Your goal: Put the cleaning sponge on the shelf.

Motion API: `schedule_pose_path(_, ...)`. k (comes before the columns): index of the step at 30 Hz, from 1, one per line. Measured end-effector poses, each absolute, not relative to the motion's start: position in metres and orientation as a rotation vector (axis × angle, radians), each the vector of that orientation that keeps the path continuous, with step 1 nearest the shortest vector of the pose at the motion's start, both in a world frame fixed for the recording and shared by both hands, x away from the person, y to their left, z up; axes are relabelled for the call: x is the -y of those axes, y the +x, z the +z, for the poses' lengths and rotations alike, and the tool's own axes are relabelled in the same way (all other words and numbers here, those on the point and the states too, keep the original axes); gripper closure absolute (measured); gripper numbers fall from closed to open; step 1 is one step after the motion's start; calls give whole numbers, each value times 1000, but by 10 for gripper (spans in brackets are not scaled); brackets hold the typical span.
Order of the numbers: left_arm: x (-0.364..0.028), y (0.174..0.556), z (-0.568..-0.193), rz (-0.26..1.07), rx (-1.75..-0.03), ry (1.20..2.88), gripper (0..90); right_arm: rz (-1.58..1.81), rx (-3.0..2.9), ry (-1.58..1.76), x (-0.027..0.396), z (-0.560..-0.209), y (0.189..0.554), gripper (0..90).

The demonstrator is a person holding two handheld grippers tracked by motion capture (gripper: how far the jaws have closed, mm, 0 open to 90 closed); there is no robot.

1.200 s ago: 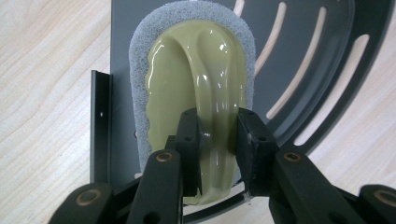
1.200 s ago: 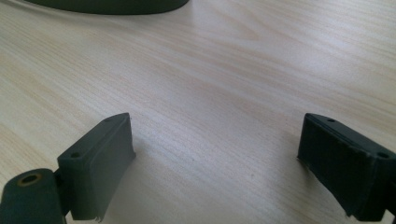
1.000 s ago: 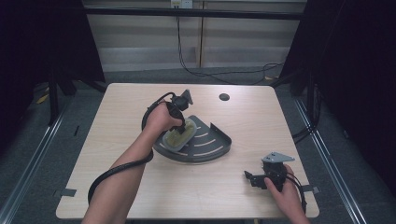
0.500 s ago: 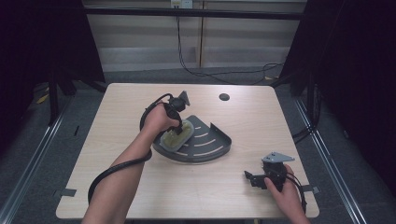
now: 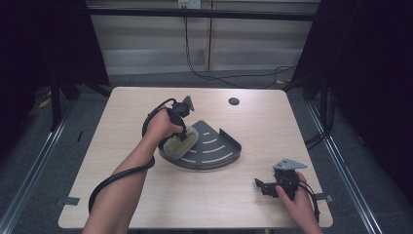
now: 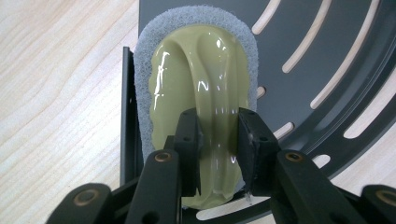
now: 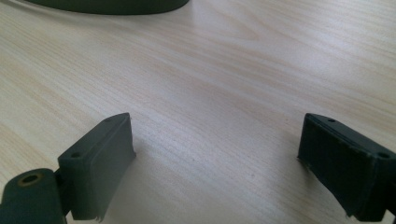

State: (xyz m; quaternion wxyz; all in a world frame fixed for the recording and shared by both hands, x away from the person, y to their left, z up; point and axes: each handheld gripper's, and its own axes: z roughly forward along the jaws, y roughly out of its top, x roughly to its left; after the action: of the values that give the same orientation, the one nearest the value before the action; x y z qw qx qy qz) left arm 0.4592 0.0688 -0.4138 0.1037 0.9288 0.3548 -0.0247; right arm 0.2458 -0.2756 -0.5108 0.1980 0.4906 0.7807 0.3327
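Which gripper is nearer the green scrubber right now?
Left. The left gripper has its jaws closed around the scrubber in the grey rack; the right gripper rests open near the table's front-right corner.

High view: the left hand (image 5: 163,127) and left gripper (image 5: 179,127) covered most of the scrubber (image 5: 179,144) — jaw contact couldn't be read there. Left gripper view: the scrubber's (image 6: 201,84) near end sat behind the jaws, and the grey tray (image 6: 327,60) was cut off at the top, right and bottom edges. Right gripper view: the tray (image 7: 112,5) was a dark sliver at the top edge — shape unreadable. Right gripper (image 5: 265,186) was too small in the high view to judge jaw spacing.
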Motion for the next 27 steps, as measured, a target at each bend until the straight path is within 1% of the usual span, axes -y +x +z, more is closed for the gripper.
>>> schedule_pose_path(14, -77, 460, -420, -48, -1078, 2720, 707, 931, -2184, 1375, 276, -511, 246, 97)
schedule_pose_path(27, -81, 459, -423, -63, -1096, 2693, 696, 931, -2184, 1376, 276, -511, 246, 97)
